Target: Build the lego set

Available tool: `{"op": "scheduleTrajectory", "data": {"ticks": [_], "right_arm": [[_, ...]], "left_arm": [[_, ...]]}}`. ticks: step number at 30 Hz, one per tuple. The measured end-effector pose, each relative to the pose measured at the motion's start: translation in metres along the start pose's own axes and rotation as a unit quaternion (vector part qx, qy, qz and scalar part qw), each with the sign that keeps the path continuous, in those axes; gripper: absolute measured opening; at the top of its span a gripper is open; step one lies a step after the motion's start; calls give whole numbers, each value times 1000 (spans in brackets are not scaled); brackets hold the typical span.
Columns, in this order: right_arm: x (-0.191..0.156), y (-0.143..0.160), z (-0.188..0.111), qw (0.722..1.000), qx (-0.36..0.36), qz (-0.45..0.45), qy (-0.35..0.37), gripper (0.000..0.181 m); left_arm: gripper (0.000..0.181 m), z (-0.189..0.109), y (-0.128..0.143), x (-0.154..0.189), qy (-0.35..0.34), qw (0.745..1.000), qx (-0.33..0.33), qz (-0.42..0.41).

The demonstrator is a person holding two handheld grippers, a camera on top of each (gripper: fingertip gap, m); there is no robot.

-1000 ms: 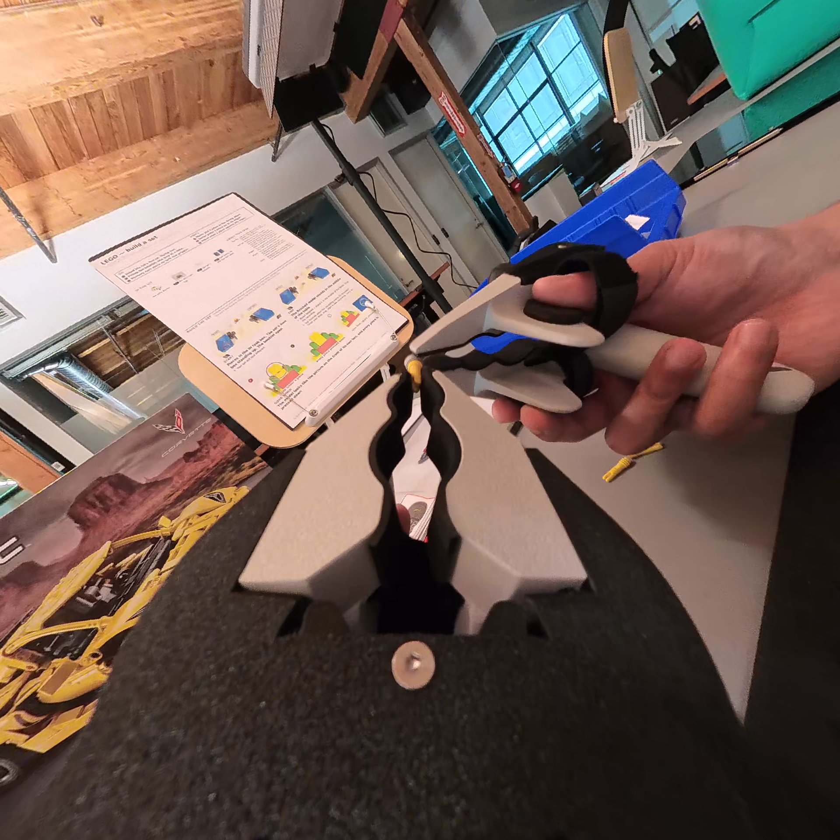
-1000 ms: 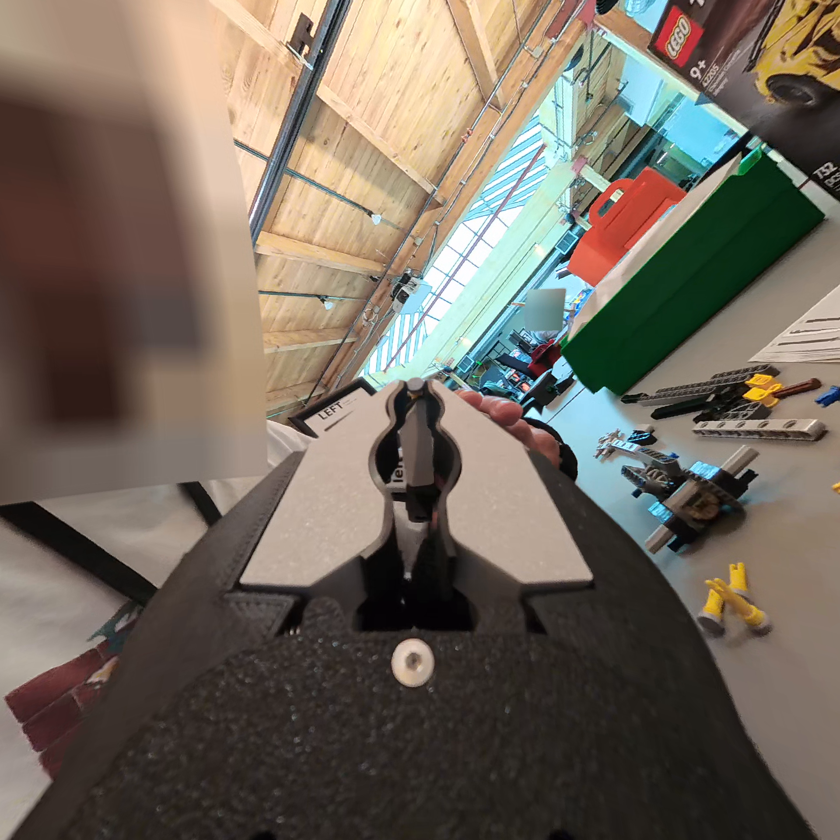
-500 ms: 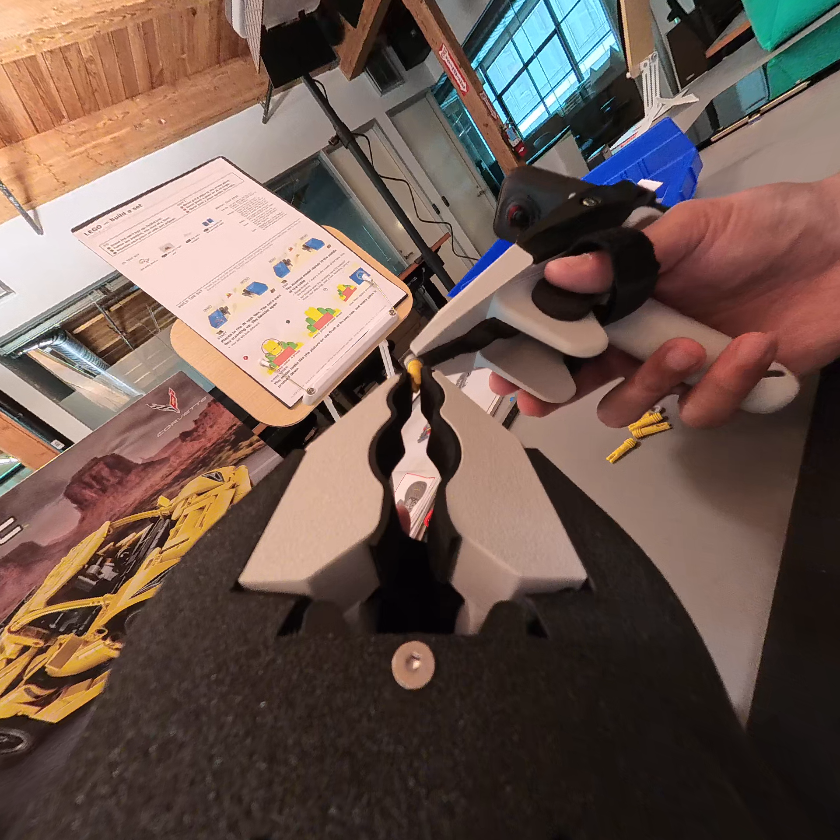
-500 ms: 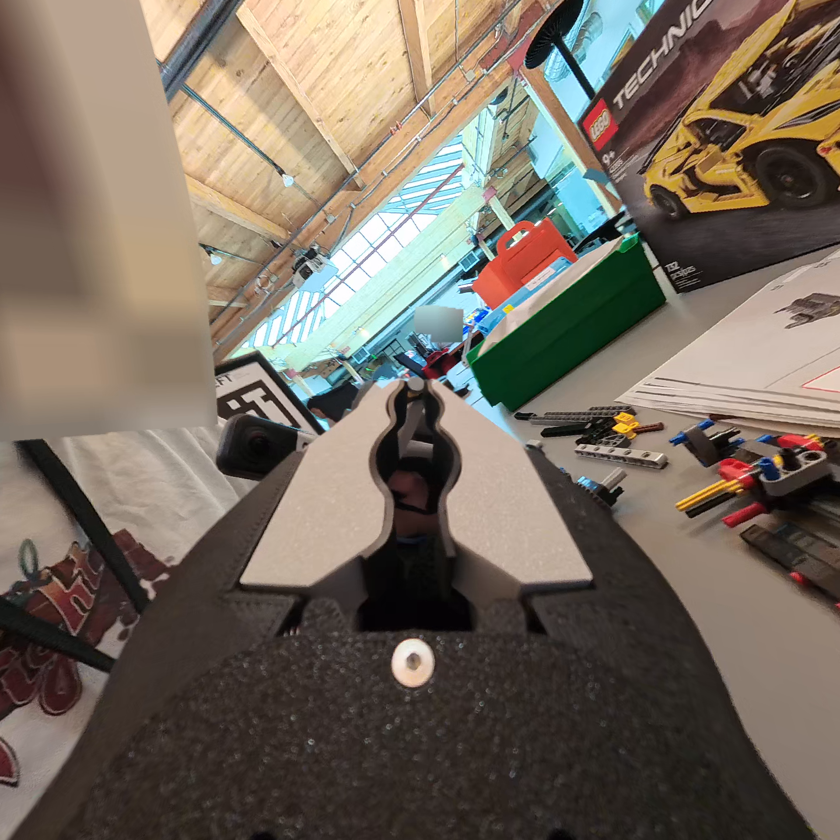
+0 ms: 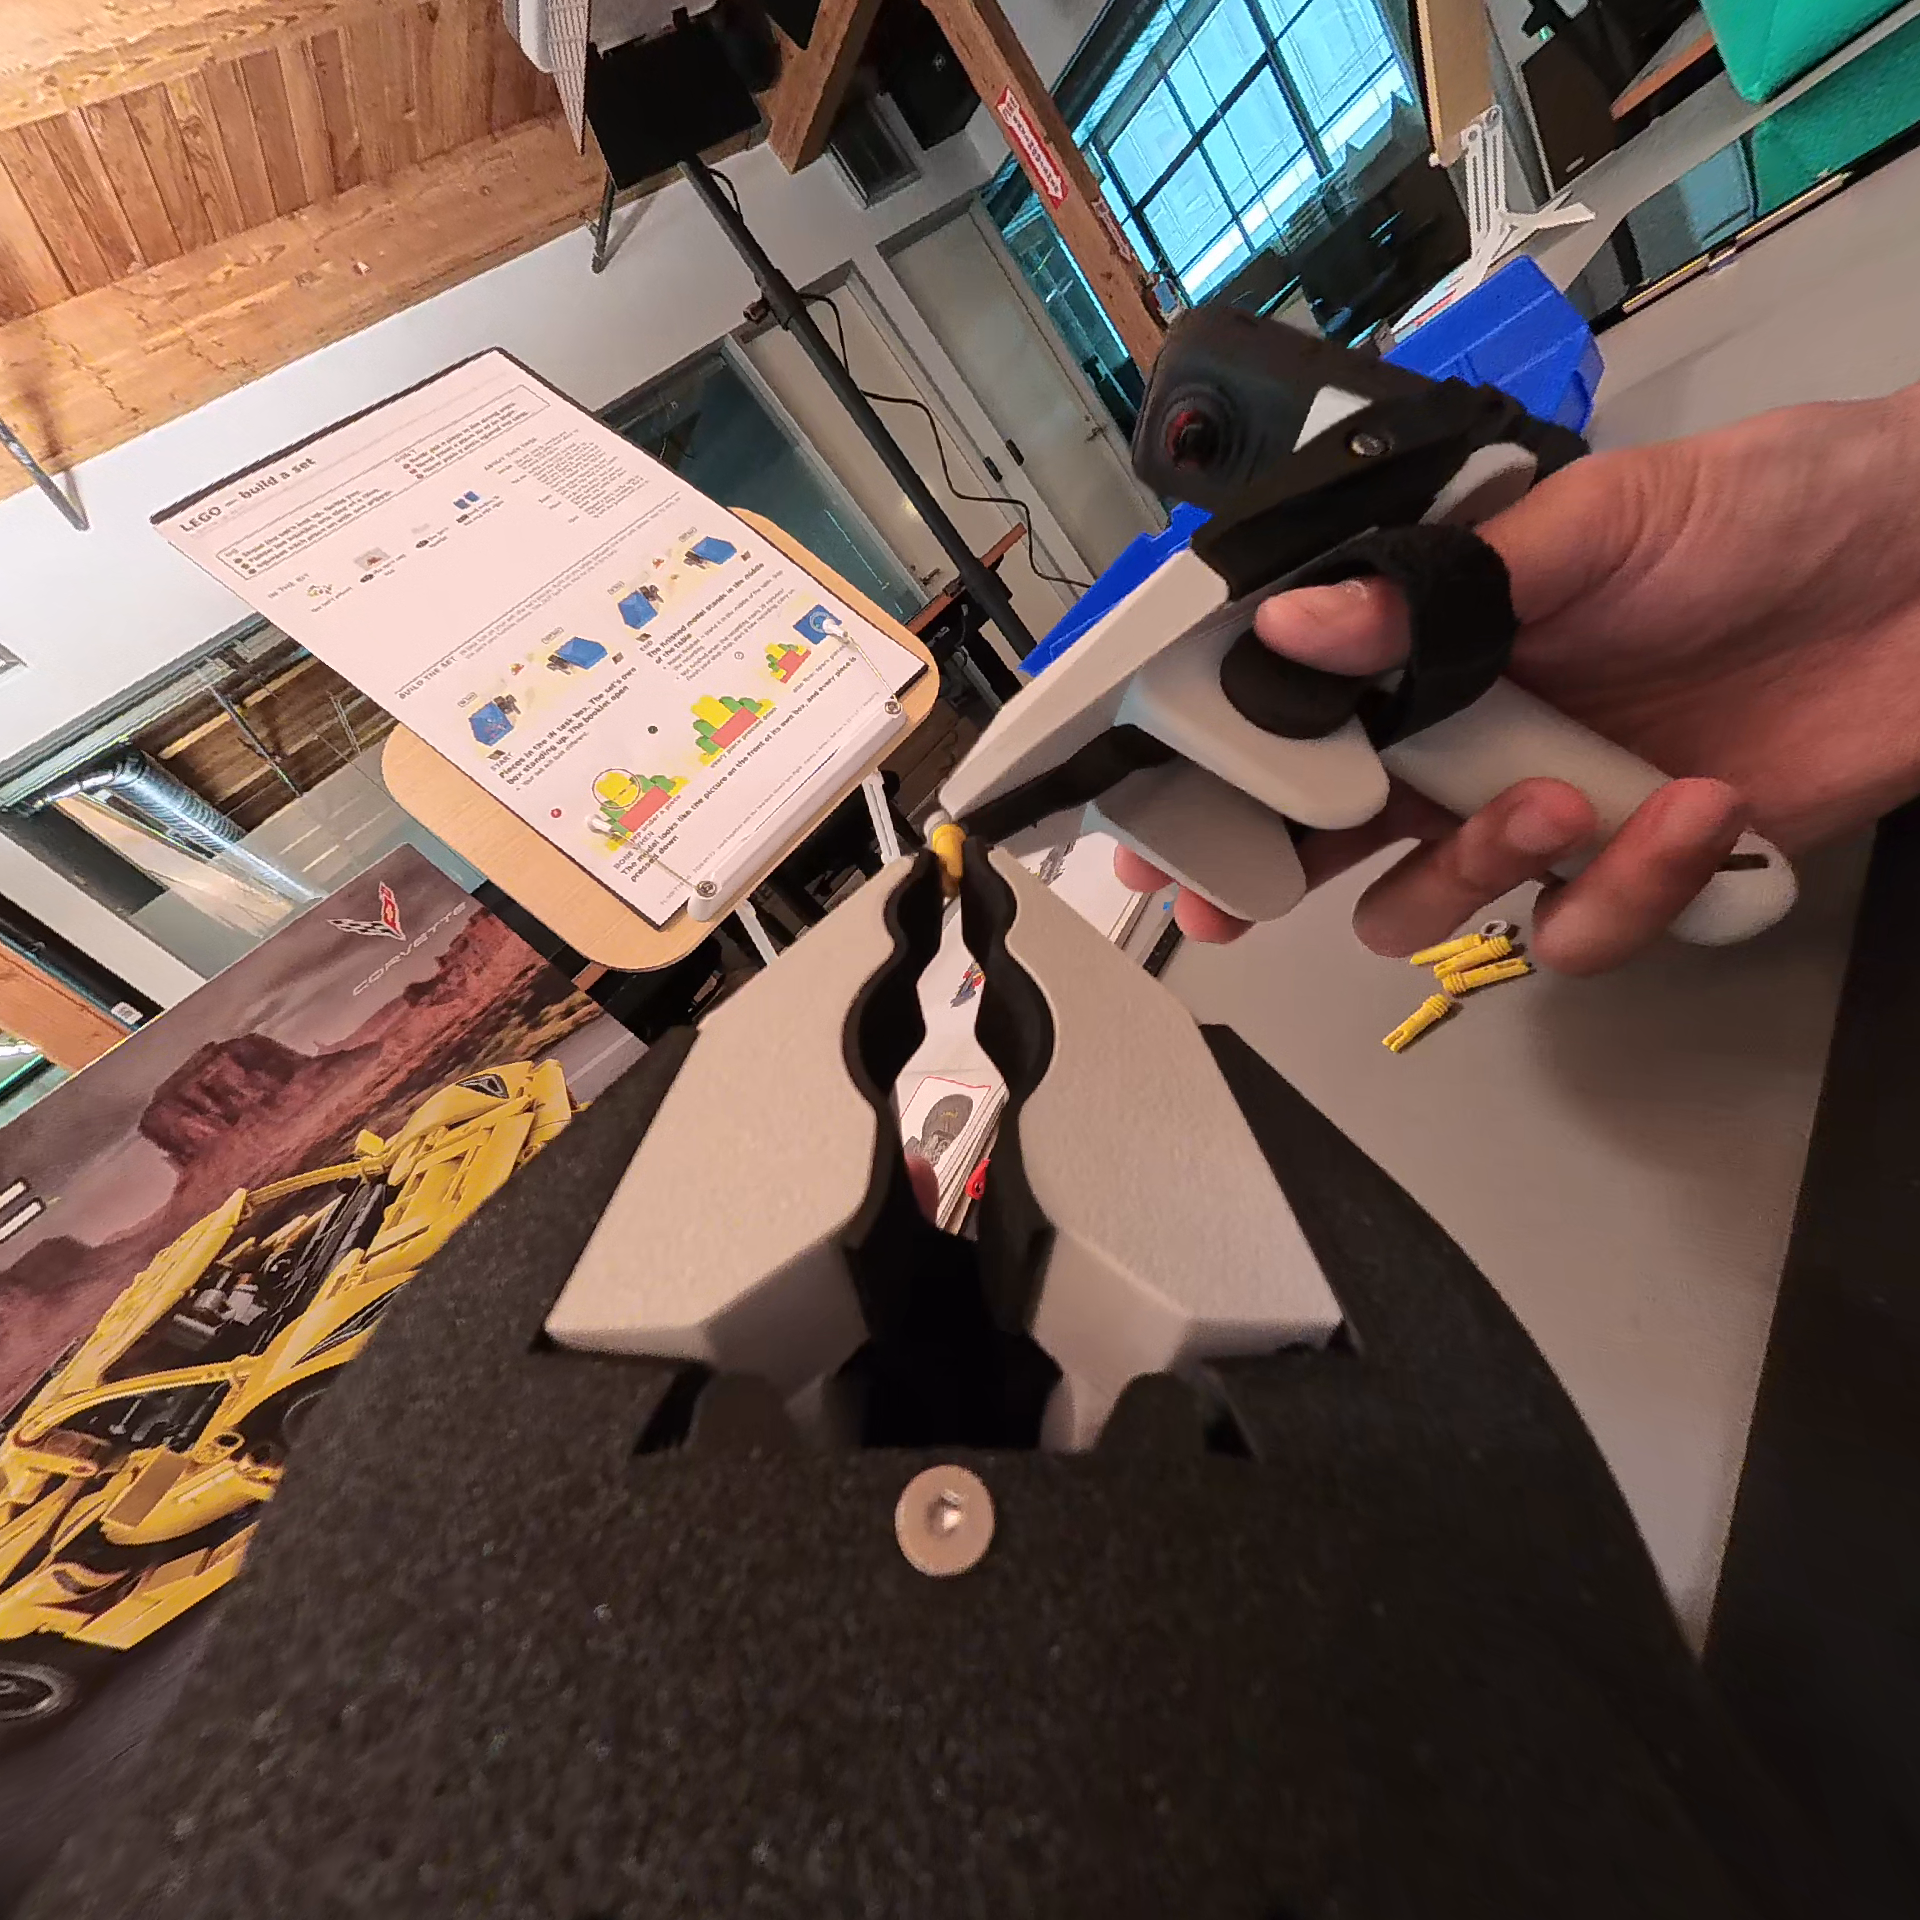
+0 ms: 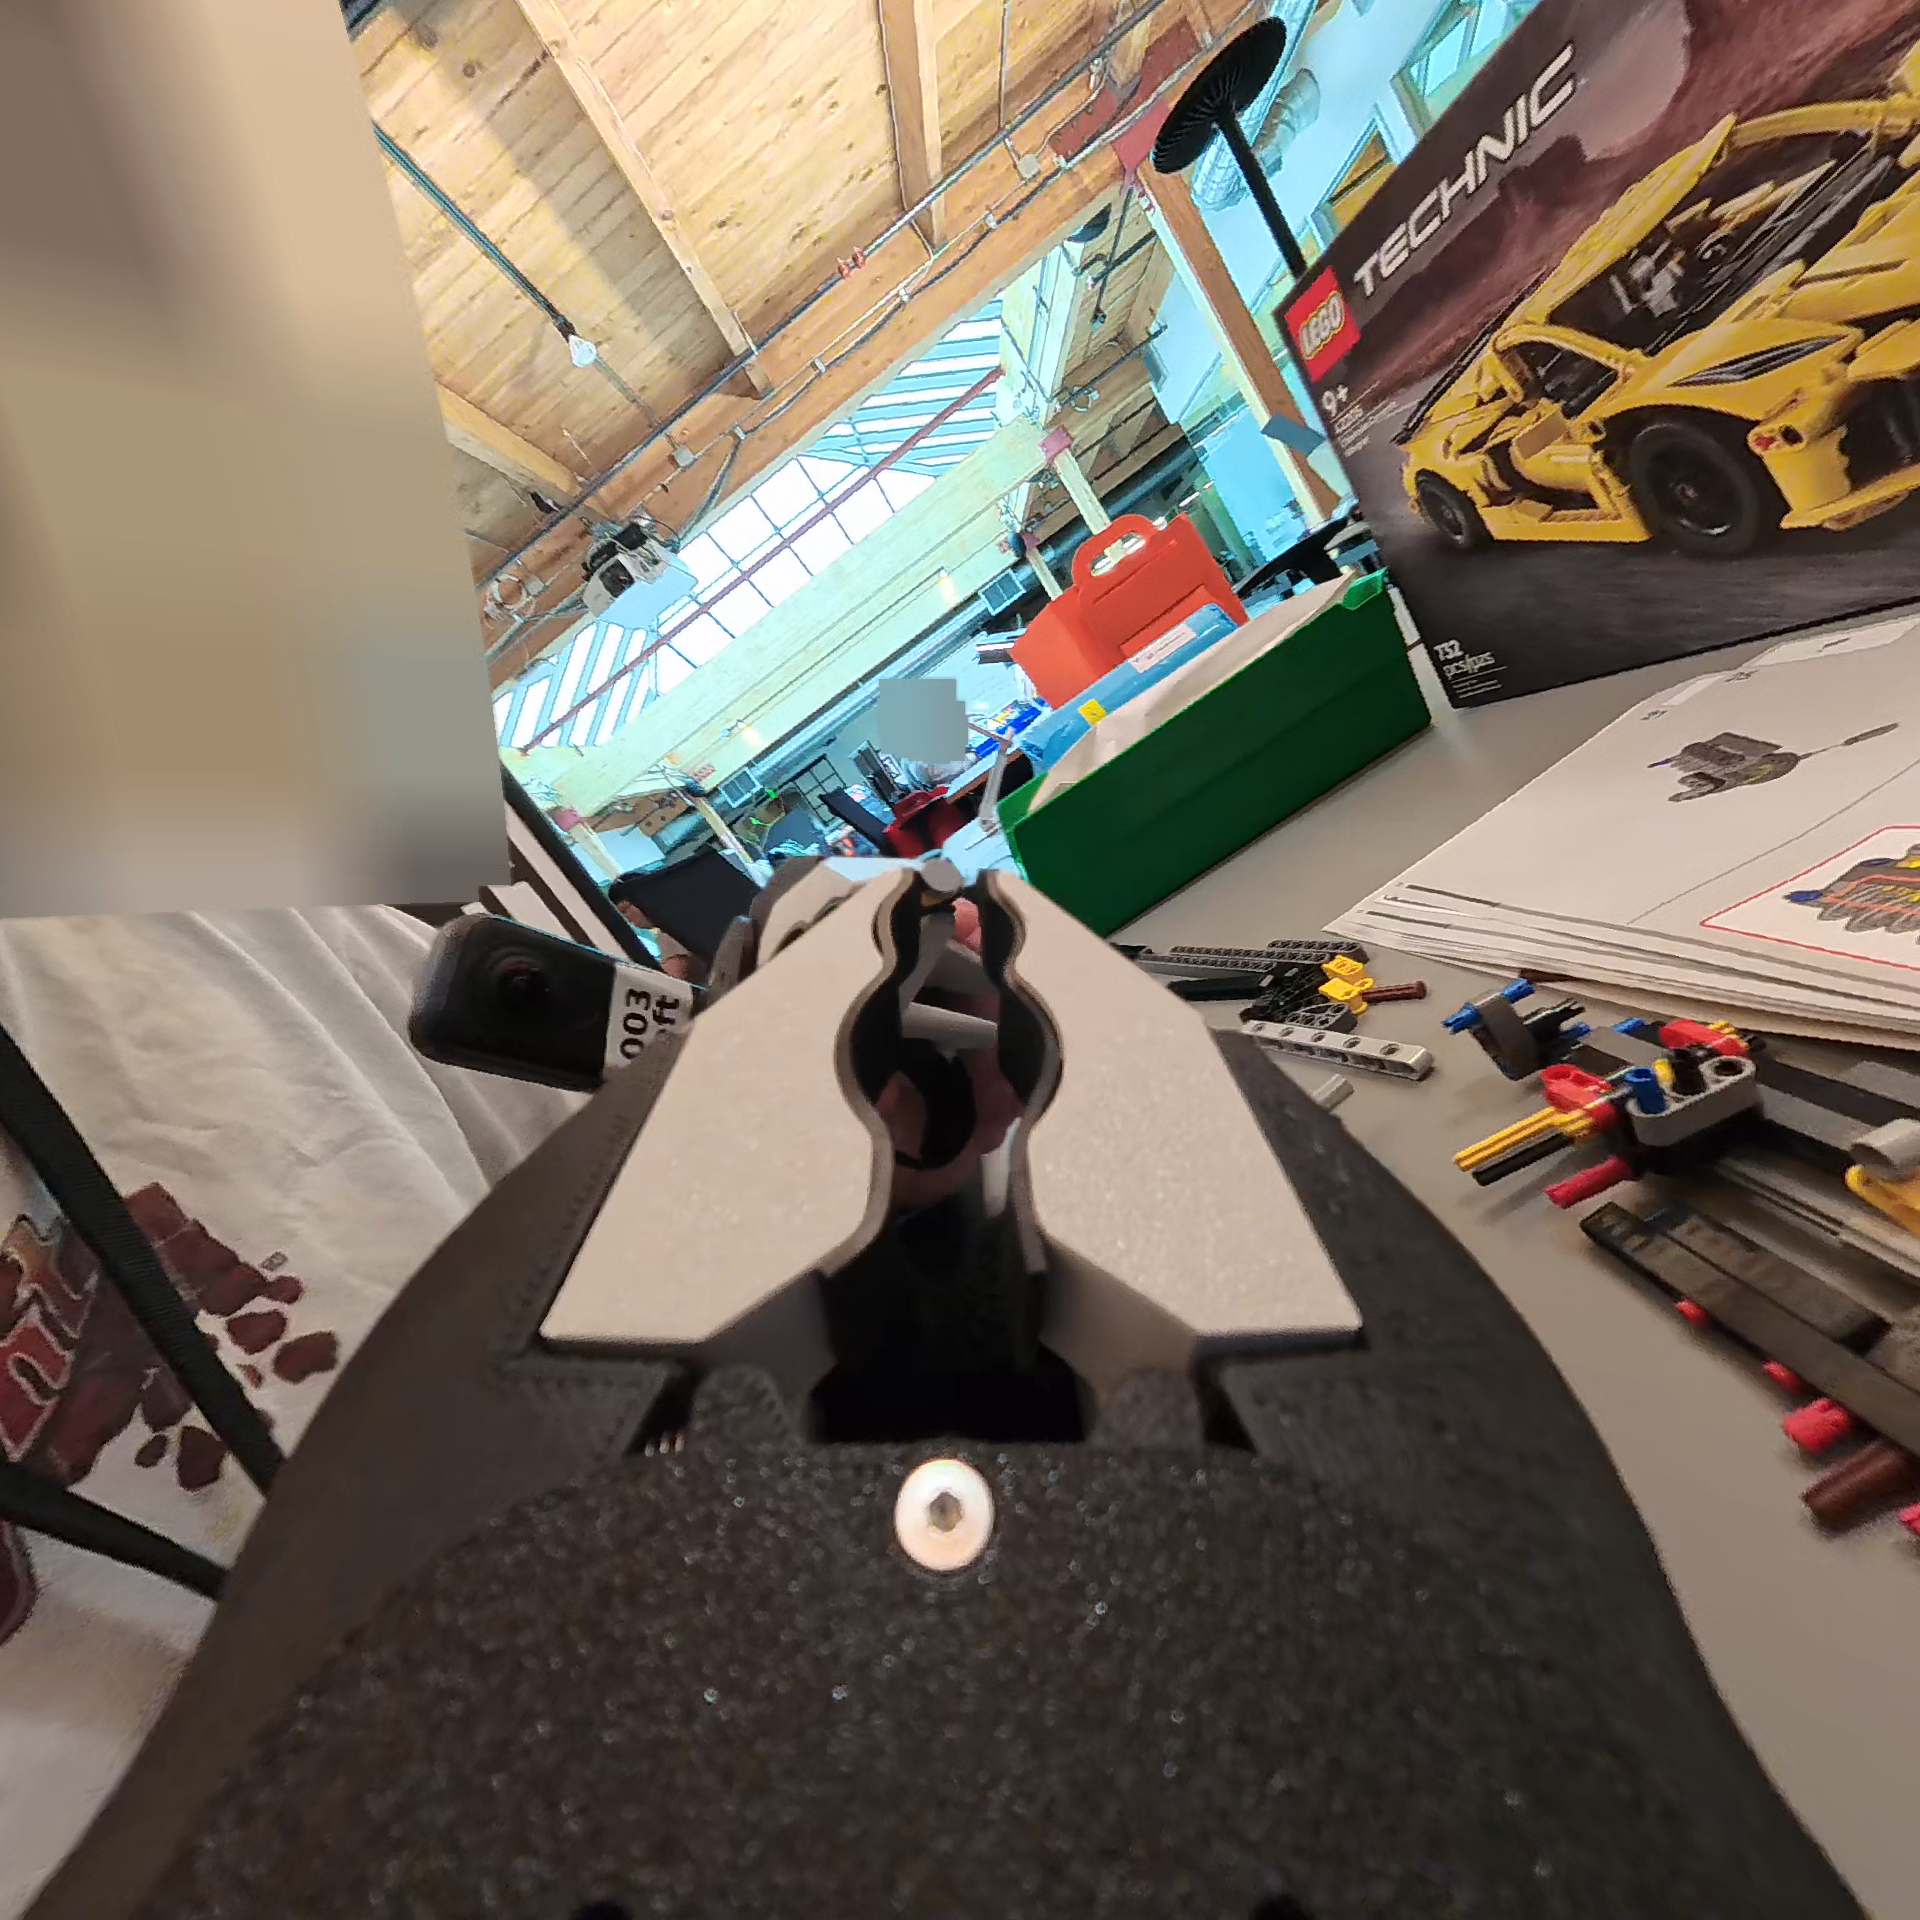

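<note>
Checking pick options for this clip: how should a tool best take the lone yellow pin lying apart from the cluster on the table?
Grip the lone yellow pin across its middle, coming from above with the tool's tips either side of its length. It lies flat on the grey table, slanted, apart from the pin cluster, so both long sides look free.

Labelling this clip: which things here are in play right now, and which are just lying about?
In play:
- left tongs, shut on yellow peg
- right tongs, shut on grey piece, tip to tip with the left

Lying about:
- loose yellow pegs
- set box
- instruction booklet
- green bin
- part-built assembly
- instruction sheet on stand
</note>
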State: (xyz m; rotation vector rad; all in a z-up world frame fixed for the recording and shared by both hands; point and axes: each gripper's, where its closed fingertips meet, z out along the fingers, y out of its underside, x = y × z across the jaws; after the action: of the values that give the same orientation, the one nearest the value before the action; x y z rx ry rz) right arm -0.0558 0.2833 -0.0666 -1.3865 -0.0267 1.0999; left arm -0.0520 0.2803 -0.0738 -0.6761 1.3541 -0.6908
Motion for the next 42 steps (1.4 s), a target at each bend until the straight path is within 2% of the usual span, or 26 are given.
{"op": "scheduleTrajectory", "data": {"ticks": [5, 18, 27, 30, 42], "right_arm": [[2, 0, 0, 997, -3, -67, 32, 6], [7, 5, -2, 990, -26, -121, 71, 4], [13, 7, -3, 968, -53, -214, 120, 2], [14, 10, -5, 954, -72, -262, 127, 2], [15, 31, -22, 929, -173, -313, 94, 2]], "left_arm": [[3, 1, 4, 0, 3, 1000, -9, -5], [3, 2, 8, 3, 9, 1000, -21, -4], [3, 5, 13, 4, 16, 999, -33, -12], [2, 5, 15, 8, 33, 999, -35, -20], [2, 0, 20, 34, 126, 990, -35, -52]]}}
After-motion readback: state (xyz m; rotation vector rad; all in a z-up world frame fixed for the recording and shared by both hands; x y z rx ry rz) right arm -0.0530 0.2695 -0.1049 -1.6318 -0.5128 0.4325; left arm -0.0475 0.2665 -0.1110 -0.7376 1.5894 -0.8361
